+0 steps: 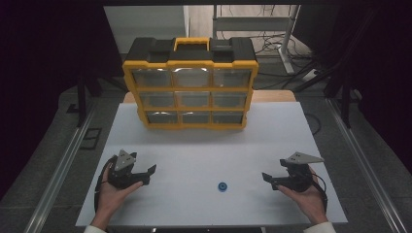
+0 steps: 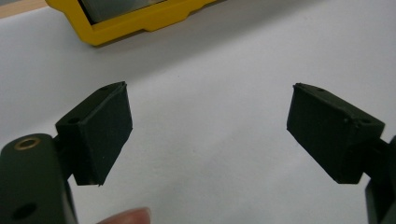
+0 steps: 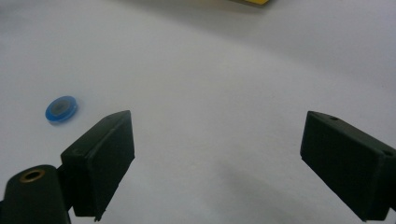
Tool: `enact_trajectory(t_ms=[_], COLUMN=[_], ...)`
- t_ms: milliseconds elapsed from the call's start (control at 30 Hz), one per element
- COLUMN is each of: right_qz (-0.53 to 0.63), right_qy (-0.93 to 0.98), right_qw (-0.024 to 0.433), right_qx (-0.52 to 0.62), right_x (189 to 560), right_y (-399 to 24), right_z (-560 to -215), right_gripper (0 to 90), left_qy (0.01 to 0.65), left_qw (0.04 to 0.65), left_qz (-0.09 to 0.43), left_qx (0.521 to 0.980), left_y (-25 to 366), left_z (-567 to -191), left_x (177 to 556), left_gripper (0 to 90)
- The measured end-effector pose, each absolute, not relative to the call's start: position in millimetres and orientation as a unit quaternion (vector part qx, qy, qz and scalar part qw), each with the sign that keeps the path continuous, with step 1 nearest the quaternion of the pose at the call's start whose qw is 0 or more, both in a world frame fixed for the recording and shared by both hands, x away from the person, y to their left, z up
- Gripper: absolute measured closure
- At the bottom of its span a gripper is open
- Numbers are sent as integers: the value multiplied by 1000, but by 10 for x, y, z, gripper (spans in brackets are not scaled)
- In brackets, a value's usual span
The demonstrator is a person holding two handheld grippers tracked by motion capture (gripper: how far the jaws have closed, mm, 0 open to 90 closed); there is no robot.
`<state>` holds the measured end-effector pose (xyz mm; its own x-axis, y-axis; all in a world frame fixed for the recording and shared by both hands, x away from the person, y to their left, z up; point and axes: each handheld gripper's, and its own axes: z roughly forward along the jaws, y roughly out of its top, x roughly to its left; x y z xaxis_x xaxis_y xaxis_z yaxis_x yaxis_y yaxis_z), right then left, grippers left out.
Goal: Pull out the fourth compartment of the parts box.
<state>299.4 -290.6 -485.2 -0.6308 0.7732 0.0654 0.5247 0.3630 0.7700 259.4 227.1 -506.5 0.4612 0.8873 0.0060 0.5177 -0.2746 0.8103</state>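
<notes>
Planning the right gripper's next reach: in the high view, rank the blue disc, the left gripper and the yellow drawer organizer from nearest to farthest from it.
From the right gripper:
1. Blue disc, just to its left on the table.
2. Yellow drawer organizer, at the table's far side.
3. Left gripper, across the table's near edge.

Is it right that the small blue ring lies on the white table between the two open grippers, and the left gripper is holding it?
Not quite. The left gripper holds nothing: the left gripper view shows bare table between its open jaws. The blue ring lies free, as the high view shows.
</notes>
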Motion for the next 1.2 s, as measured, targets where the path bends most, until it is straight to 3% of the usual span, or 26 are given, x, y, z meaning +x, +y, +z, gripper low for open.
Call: enact_trajectory(t_ms=[1200], right_qz=[398], right_qy=[805], right_qw=[140], right_qx=[417], right_x=[3013], right_y=[-2959], right_z=[-4952], right_gripper=[115], left_qy=[453], left_qw=[400], left_qz=[250], left_qx=[756], left_y=[2223], left_z=[-4972], left_x=[2608], left_gripper=[149])
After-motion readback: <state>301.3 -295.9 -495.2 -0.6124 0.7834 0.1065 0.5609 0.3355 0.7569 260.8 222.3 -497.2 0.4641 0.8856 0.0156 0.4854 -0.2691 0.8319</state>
